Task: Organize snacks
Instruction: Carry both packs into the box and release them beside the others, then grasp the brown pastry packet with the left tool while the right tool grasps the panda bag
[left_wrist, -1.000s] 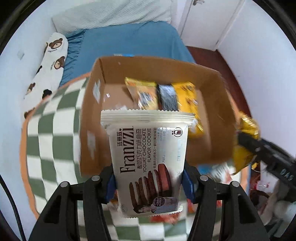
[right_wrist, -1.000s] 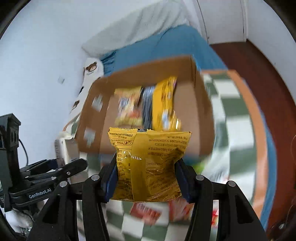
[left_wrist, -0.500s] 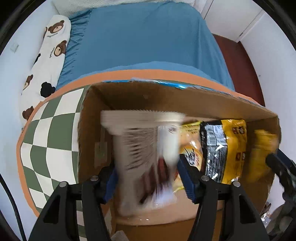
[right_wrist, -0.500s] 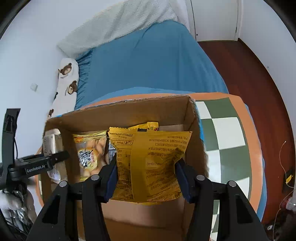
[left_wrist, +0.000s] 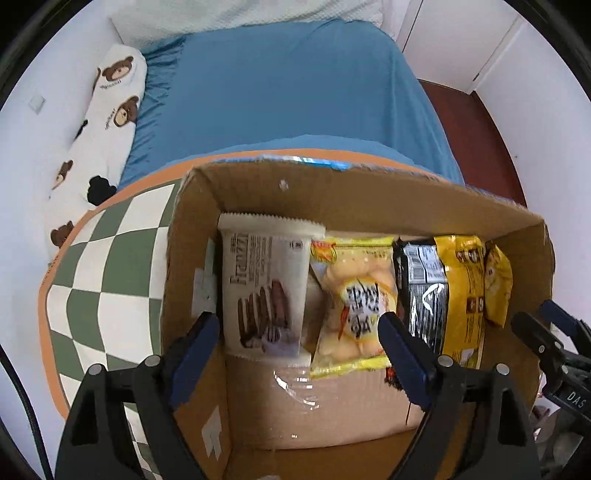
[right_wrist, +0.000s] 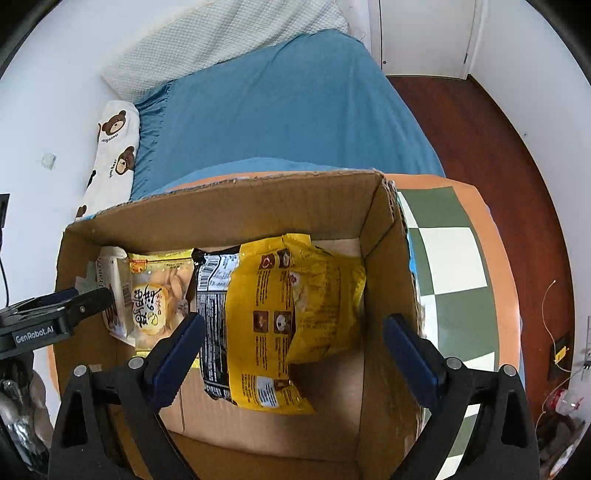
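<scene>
An open cardboard box (left_wrist: 369, 199) (right_wrist: 221, 221) holds several snack packs side by side. The white Franzzi cookie pack (left_wrist: 266, 291) lies at its left end, below my left gripper (left_wrist: 297, 325). That gripper's jaws are opening and their blue pads stand clear of the pack. Beside it lie a pale yellow snack bag (left_wrist: 354, 306) and a black-and-yellow bag (left_wrist: 439, 295) (right_wrist: 251, 314). The yellow bag (right_wrist: 325, 295) rests at the right end under my right gripper (right_wrist: 293, 325), whose jaws are also opening and do not touch it.
The box stands on a table with a green-and-white checked cloth (left_wrist: 110, 266) (right_wrist: 450, 258) edged in orange. Behind it is a bed with a blue sheet (left_wrist: 277, 92) and a bear-print pillow (left_wrist: 107, 110). Dark wood floor (right_wrist: 498, 147) lies to the right.
Both grippers carried their packs forward over the box and down into it. Both jaws then spread, and the cookie pack and the yellow bag now lie loose inside.
</scene>
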